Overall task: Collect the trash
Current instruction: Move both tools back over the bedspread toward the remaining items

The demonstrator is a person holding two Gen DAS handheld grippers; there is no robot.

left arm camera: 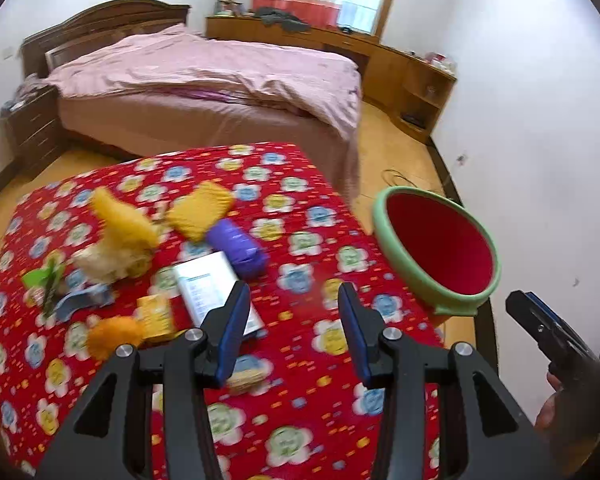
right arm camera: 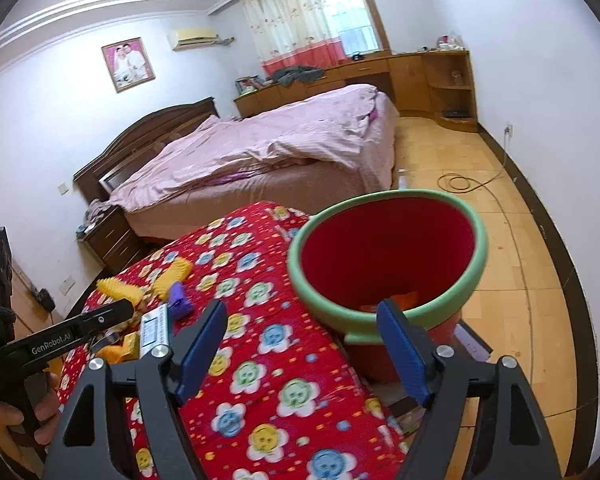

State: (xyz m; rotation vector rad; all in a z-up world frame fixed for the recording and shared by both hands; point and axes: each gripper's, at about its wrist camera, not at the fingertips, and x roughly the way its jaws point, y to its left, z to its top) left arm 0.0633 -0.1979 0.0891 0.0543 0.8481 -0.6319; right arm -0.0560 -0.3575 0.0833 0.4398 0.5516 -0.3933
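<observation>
Both claws empty: left gripper [left arm camera: 294,328] narrow, right gripper [right arm camera: 304,354] wide by the red bucket [right arm camera: 388,316] at centre-right; trash lies mid-left, so close squarely on the purple wrapper [left arm camera: 238,247].

Soft daylight fills both fisheye views, entering through the curtained window [right arm camera: 342,12] at the far end of the room and glaring white on the ceiling in the right wrist view. Shadows are faint and the walls look evenly lit. Straight edges bow outward and the corners fall into black vignette; in the left wrist view motion blur smears the yellow items [left arm camera: 118,216] and the flowered red cloth [left arm camera: 300,208], while the bed [left arm camera: 204,80] behind them stays fairly sharp
</observation>
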